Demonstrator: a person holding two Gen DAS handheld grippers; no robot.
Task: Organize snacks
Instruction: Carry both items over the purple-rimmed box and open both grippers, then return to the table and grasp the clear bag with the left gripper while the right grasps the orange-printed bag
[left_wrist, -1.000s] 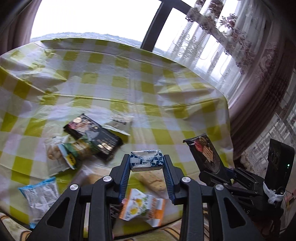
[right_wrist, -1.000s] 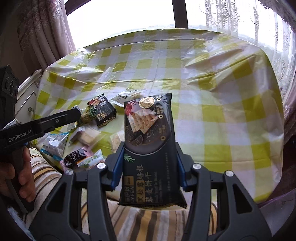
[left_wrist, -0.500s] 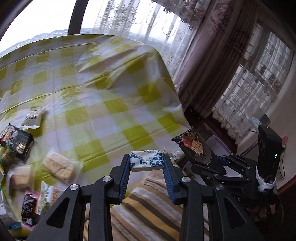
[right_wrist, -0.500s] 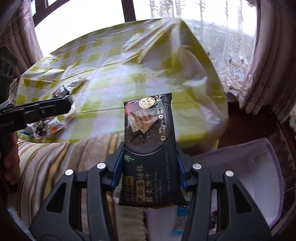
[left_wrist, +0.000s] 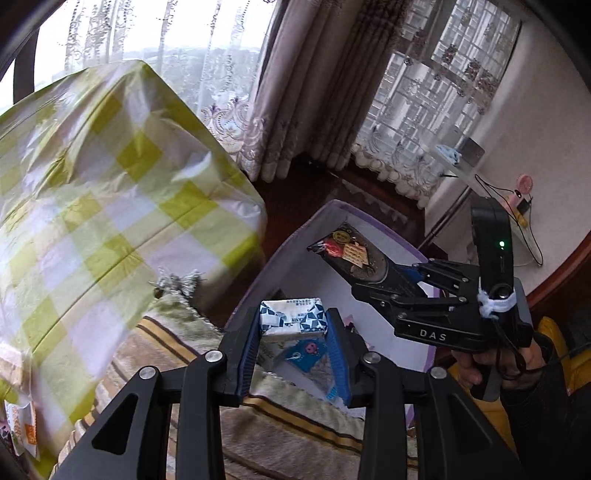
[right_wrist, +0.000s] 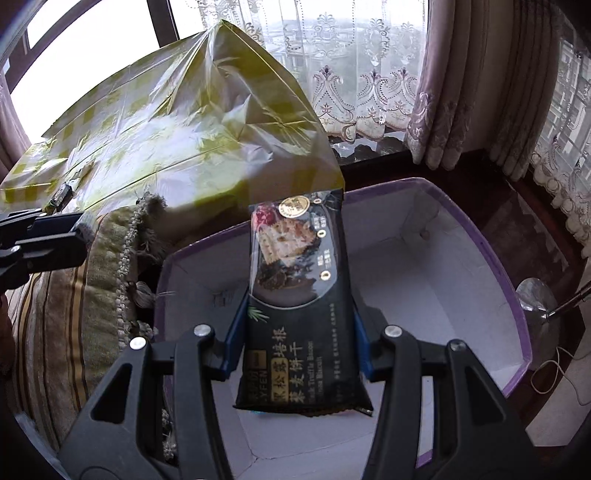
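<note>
The left gripper clamps a small blue-and-white patterned snack packet crosswise between its 2 blue pads, jaws narrow around it, held above the near corner of a purple-rimmed white box. In the right wrist view the right gripper pinches a long black biscuit pack by its sides (gold seal at the far end, lettering at the near end), the pack standing lengthwise over the box's white interior. From the left camera, that gripper and its pack sit at 2 o'clock, over the box. A blue wrapper lies inside the box just below the left jaws. The table's yellow-checked cloth fills 10 o'clock, a striped cushion at 6 o'clock.
</note>
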